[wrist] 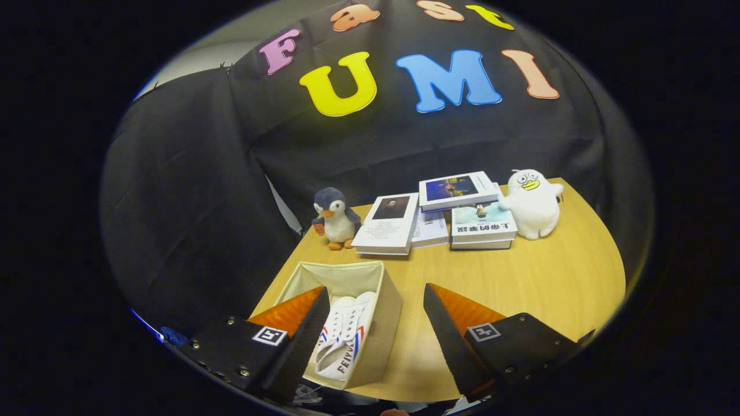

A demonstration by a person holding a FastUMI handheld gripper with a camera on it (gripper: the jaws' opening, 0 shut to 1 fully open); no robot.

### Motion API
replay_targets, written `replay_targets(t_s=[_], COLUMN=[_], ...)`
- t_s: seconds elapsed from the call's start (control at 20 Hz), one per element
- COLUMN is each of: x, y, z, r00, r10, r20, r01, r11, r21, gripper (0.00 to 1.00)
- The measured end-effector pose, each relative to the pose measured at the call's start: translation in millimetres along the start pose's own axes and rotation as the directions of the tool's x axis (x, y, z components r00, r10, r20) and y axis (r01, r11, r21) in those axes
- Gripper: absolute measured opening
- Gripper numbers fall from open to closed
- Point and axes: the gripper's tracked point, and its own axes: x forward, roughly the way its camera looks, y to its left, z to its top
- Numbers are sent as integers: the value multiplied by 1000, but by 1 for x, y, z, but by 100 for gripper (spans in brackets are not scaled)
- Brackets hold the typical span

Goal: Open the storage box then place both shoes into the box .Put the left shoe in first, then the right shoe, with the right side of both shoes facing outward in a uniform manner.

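Tongs [376, 323] spread wide and empty, hovering above the storage box [378, 323]! Box stands open, white shoes [346, 338] lying inside it, apparently both. Plush penguin [335, 218] sits beyond the box. Looks practically finished to me; only orientation needs checking.

- Even, fairly bright light falls from above on the surface [520, 277]; shadows under the books [430, 216] are short and soft.
- No strong glare.
- Fisheye bending curves the surface's far edge.
- The tongs [376, 329], spread wide and holding nothing, look slightly soft; the middle is sharp.
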Motion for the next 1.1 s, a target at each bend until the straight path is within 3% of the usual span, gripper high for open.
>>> replay_targets(t_s=[0.25, 0.7, 1.1], x=[-44, -111, -142], y=[-60, -148, -176], z=[25, 71, 79], r00=[993, 936, 909], r10=[-70, -190, -224], r20=[91, 296, 351], r01=[78, 213, 257], r11=[993, 976, 965], r21=[-89, -46, -50], gripper=[98, 98, 97])
